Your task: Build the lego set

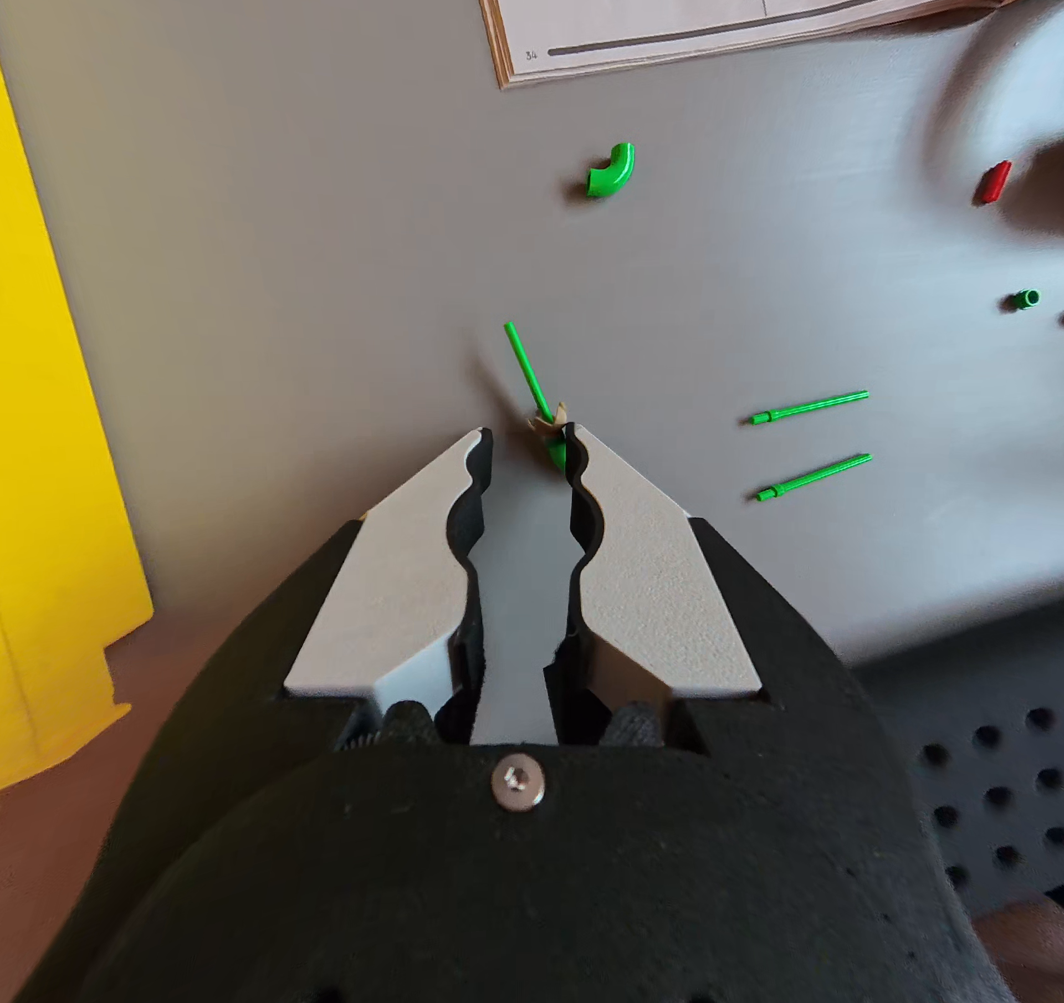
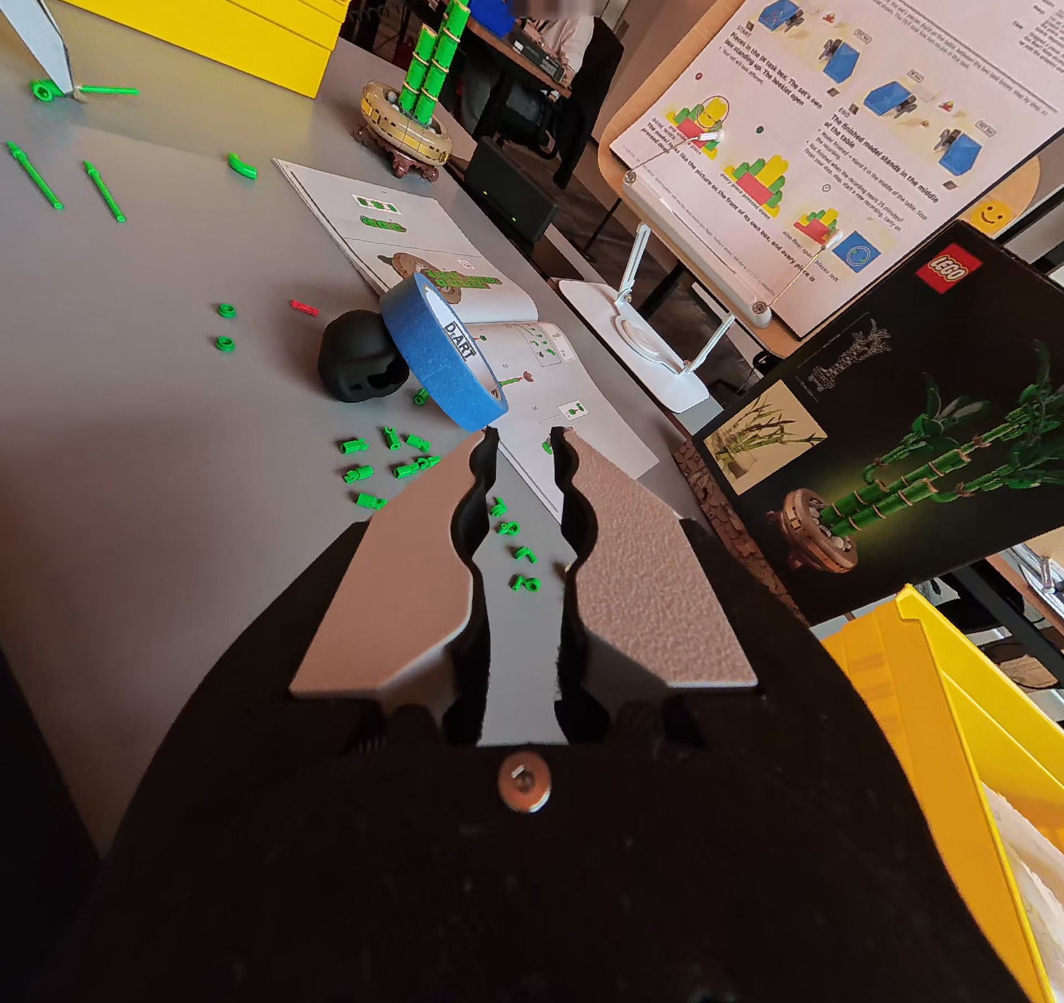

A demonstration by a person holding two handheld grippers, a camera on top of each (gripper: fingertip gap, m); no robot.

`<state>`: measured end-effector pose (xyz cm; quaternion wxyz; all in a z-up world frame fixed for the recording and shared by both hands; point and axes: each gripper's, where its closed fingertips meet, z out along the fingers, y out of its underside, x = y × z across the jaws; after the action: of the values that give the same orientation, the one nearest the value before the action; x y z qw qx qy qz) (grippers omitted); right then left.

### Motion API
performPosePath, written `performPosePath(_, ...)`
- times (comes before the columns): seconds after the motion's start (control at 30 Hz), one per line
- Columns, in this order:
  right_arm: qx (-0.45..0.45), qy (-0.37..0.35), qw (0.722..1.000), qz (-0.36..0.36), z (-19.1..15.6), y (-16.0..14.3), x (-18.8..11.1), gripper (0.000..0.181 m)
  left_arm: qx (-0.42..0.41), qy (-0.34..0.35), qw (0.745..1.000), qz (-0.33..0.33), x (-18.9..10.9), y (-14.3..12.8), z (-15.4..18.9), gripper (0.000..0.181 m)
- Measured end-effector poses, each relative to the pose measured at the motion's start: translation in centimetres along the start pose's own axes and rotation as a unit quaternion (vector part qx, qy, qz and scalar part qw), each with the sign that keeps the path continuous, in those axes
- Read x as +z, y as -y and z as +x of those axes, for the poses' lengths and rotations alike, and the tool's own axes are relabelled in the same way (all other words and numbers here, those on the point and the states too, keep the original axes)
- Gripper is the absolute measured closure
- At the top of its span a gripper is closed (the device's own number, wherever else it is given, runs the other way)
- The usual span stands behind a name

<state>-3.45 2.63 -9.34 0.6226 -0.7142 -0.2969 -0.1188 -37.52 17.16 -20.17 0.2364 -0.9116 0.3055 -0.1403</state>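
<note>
My left gripper (image 1: 528, 433) is open, low over the grey table (image 1: 288, 284). A thin green rod with a tan collar and a green elbow (image 1: 527, 368) lies at its right fingertip, partly hidden by it. It also shows in the right wrist view (image 2: 106, 91), beside the left gripper's white finger (image 2: 34, 25). Two more green rods (image 1: 809, 406) (image 1: 814, 476) and a green curved tube (image 1: 611, 170) lie nearby. My right gripper (image 2: 524, 431) is open and empty above several small green connectors (image 2: 391, 463). The half-built bamboo model (image 2: 429, 71) stands at the back.
The open booklet (image 2: 414, 227) lies mid-table, with a blue tape roll (image 2: 443, 353) and a black rounded object (image 2: 360, 356) on its edge. The set's box (image 2: 892, 428) and a yellow bin (image 2: 950, 745) are on the right, more yellow bins (image 2: 201, 2) behind. A red pin (image 2: 304, 307) and green rings (image 2: 226, 310) lie loose. The gap from one gripper's tips to the other's is roughly 40 cm.
</note>
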Motion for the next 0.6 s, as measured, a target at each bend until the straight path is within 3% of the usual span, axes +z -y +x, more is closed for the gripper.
performPosePath(0.13,0.001,0.001,1.0,-0.003,0.0,-0.2,0.0,0.164,0.005,-0.006,1.0,0.024,-0.7,0.5,0.5,0.161)
performPosePath(0.6,-0.005,-0.001,1.0,-0.012,0.0,-0.7,-0.2,0.164,0.037,0.015,0.999,0.005,0.5,0.0,1.0,0.169)
